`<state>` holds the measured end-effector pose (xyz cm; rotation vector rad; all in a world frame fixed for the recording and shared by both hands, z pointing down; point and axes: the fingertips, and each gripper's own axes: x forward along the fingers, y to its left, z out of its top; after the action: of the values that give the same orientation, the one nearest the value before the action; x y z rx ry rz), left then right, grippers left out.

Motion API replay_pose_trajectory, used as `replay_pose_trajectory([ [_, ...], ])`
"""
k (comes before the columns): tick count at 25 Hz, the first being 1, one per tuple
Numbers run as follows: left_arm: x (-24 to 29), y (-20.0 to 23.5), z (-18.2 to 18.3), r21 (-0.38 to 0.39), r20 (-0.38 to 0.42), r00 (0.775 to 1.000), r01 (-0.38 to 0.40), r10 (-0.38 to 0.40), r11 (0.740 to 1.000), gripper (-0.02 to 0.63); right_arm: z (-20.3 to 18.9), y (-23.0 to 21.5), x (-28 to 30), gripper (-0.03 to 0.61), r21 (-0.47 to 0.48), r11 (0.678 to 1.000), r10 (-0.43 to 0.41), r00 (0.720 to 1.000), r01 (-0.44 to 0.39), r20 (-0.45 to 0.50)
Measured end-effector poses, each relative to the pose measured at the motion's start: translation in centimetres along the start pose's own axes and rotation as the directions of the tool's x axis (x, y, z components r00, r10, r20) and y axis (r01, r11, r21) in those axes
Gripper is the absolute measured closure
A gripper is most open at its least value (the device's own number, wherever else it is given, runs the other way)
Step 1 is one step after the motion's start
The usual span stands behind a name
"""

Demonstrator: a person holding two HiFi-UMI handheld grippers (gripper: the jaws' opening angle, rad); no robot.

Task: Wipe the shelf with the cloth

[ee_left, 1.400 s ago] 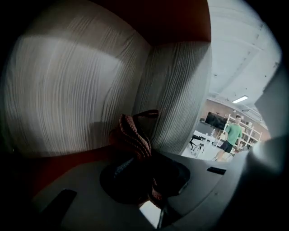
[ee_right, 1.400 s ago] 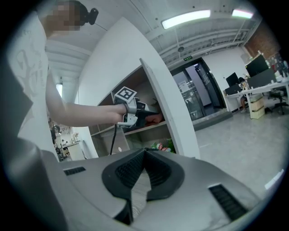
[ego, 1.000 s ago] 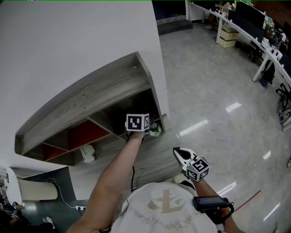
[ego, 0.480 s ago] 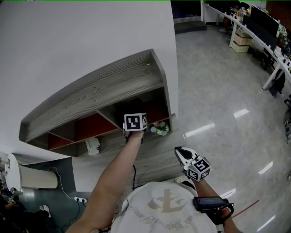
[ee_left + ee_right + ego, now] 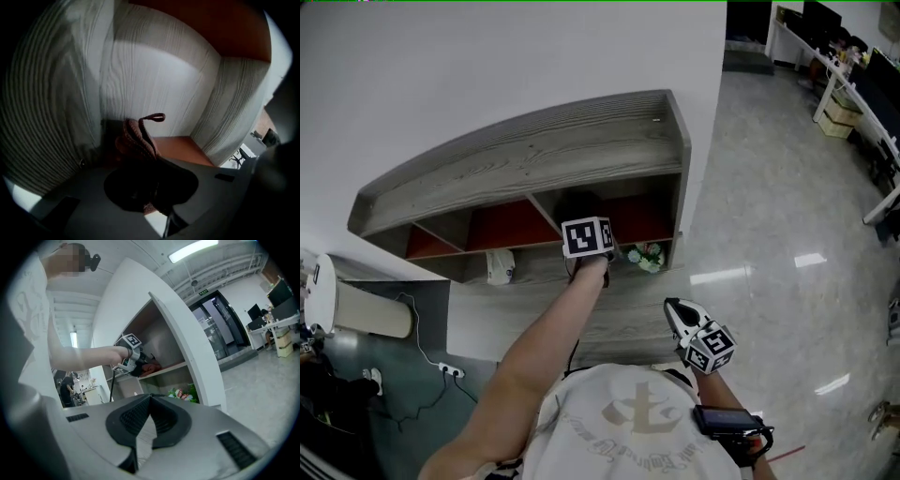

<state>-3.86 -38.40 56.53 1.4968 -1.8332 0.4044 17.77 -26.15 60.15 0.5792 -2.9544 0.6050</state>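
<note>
Two claws are showing, one working and one idling.

**Item 1: reddish-brown ribbed knitted cloth (image 5: 137, 139).**
- Hold: it is sitting bunched in the left claw (image 5: 149, 185), whose jaws are clamping on its folds. A loose loop is curling out at the top.
- Location: it is inside the middle compartment of the grey wood-grain shelf unit with red back panels (image 5: 534, 155). In the right gripper view the wad is lying on that compartment's board. Whether it is pressing flat I cannot tell.
- Handling, as judged: it is looking light, soft and limp, not fragile, and the knit is looking grippy rather than slippery. It is likely to be dragging and bunching on the grain. A hold deep in the middle of the wad, as here, is suiting it better than a hold on an edge or on the loop.

**Item 2: right claw (image 5: 148, 420).**
- Its jaws are meeting at the tips with nothing between them.
- It is hanging low, well apart from the shelf.

**Surroundings.**
- A green and white bunch of artificial flowers (image 5: 648, 255) is standing in the lower right compartment, near the working arm.
- A white roll-like object (image 5: 499, 269) is lying in the lower compartment to the left.
- An upright divider (image 5: 546, 212) is standing near the cloth and is probably limiting sideways strokes.
- A white cable and wall socket (image 5: 445, 367) are hanging below left, well apart from the work.
</note>
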Motion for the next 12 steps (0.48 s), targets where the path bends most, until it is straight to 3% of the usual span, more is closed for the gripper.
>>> replay_pose_trajectory([
  [12, -3.5, 1.1, -3.1, -0.004, 0.061, 0.997, -0.039, 0.039, 0.999, 0.537, -0.4, 0.9, 1.6, 0.574, -0.016, 0.995, 0.101, 0.994, -0.102, -0.047],
])
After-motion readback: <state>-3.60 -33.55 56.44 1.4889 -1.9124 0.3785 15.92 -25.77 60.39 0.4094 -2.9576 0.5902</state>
